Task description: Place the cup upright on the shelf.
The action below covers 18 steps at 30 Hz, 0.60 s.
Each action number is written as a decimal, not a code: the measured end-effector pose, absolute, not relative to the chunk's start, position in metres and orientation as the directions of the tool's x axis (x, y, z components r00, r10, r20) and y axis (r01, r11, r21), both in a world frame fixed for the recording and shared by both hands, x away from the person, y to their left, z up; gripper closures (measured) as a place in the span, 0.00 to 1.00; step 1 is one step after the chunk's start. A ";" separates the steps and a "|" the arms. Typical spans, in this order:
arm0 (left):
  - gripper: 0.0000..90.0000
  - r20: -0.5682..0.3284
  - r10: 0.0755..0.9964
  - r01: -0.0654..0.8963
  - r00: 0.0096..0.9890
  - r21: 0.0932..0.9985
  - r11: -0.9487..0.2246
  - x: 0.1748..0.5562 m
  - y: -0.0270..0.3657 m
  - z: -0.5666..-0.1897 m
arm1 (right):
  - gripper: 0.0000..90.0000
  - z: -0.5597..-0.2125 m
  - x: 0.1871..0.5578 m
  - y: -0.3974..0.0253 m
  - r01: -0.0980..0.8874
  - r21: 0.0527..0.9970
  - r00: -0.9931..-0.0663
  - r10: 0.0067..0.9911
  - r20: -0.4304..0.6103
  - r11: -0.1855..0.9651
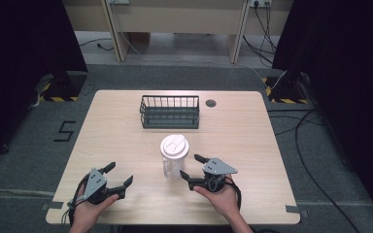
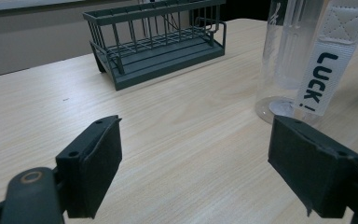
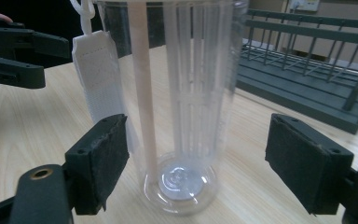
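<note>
Right gripper (image 1: pixel 189 166) sits wide apart, flanking the upright bottle (image 1: pixel 174 158) without touching; left gripper (image 1: pixel 119 174), also spread, rests nearby on the counter (image 1: pixel 243 136).

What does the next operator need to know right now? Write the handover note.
Right tool: open, jaws on either side of the clear bottle, not closed on it.
Left tool: open, holding nothing, low over the table to the bottle's left.
Bottle: upright at mid-table, white lid on, strap hanging down its side.
Wire rack: behind the bottle, nothing in it.
Done: right tool lined up. Left: grasping the bottle, probably.
</note>
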<state>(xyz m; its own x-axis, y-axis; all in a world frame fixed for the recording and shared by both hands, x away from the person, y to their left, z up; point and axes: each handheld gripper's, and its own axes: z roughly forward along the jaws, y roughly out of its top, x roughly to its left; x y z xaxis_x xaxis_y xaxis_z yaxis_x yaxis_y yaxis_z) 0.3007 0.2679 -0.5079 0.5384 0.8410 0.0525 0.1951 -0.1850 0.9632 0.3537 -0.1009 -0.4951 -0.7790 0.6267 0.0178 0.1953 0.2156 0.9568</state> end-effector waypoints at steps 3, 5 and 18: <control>0.19 0.051 0.841 0.196 0.539 0.963 -0.184 0.301 0.268 -0.508 | 0.22 -0.497 0.359 -0.090 0.195 0.956 -0.787 0.617 0.019 0.219; 0.19 0.050 0.841 0.195 0.539 0.964 -0.183 0.301 0.268 -0.508 | 0.21 -0.498 0.361 -0.085 0.193 0.956 -0.791 0.611 0.018 0.221; 0.19 0.048 0.837 0.193 0.545 0.964 -0.182 0.300 0.268 -0.508 | 0.17 -0.513 0.370 -0.065 0.209 0.952 -0.791 0.612 0.029 0.225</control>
